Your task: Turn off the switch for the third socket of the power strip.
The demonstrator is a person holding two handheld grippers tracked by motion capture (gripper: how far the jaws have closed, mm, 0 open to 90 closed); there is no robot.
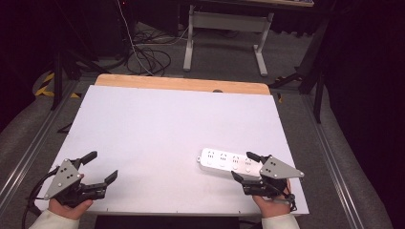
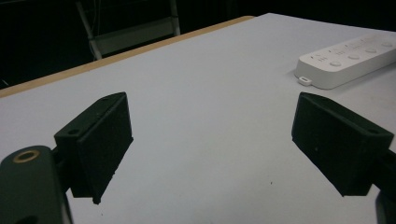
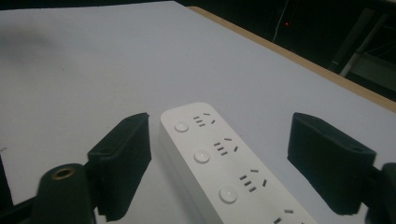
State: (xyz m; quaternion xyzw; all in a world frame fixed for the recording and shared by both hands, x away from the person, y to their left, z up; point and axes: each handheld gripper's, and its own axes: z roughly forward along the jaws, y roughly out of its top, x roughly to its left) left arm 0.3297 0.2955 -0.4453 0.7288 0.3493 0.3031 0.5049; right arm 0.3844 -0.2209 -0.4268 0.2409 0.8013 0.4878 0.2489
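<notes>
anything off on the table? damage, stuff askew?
Nothing stands out. The white power strip lies flat near the table's right front, slightly angled to the edge, with no visible damage. The right hand-held gripper is open around its end; the left hand-held gripper is open, apart.

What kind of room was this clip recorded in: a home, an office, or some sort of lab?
Most likely a lab or recording studio. The white table stands between metal rails, black curtains close off the sides, loose cables lie on the grey carpet, and the only item on it is a white power strip.
</notes>
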